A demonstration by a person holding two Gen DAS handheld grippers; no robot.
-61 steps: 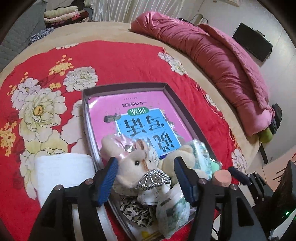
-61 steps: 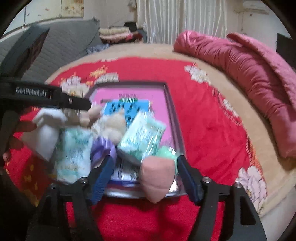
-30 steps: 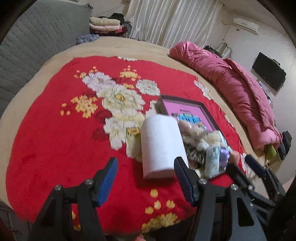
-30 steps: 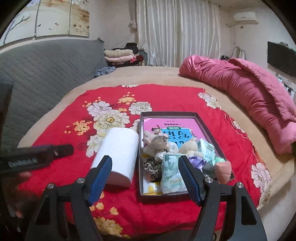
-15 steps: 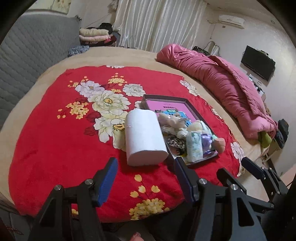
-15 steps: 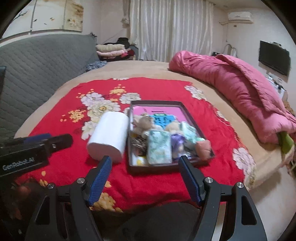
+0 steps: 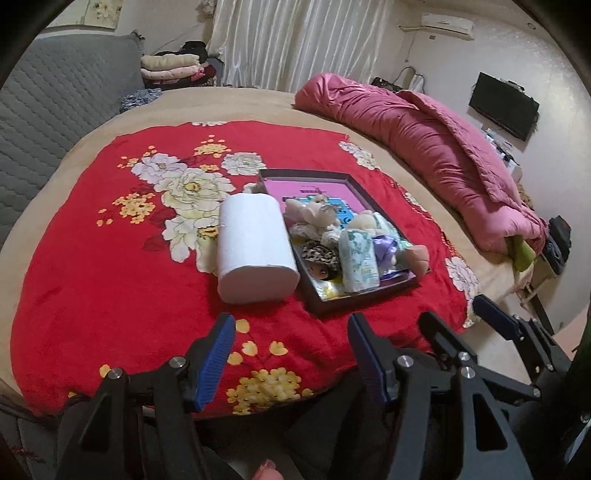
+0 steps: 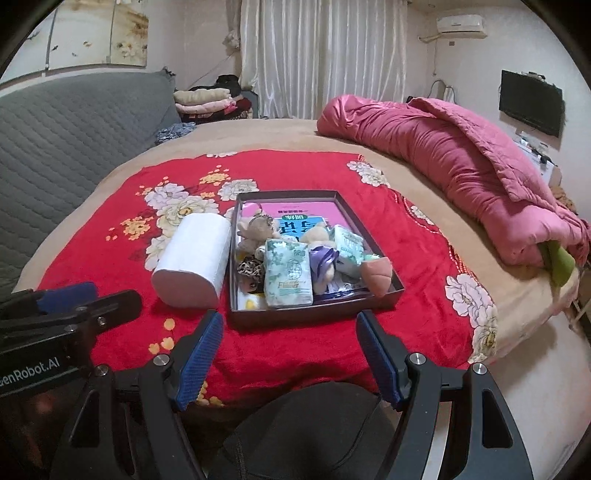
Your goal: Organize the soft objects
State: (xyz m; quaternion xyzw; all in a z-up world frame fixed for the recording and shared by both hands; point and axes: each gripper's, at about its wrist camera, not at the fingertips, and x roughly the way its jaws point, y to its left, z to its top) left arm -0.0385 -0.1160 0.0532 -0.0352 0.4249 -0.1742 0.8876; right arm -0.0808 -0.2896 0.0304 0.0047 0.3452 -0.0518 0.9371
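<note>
Both the left gripper and the right gripper hang empty, jaws spread, near the tray and paper roll on the bed.

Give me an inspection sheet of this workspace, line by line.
Surface: red floral blanket spread over a tan bed.
Job's things: dark shallow rectangular box holding beige plush toys, green-printed tissue packs, a purple ribbon, a leopard-print scrunchie and a pink sponge; white paper roll lying on its side beside the box, left of it.
Clutter: rolled pink quilt; folded clothes.
Grippers: left gripper open, empty; right gripper open, empty; both short of the box.
Cables: nothing seen.
Surroundings: grey quilted headboard, white curtains, wall-mounted screen, air conditioner.
</note>
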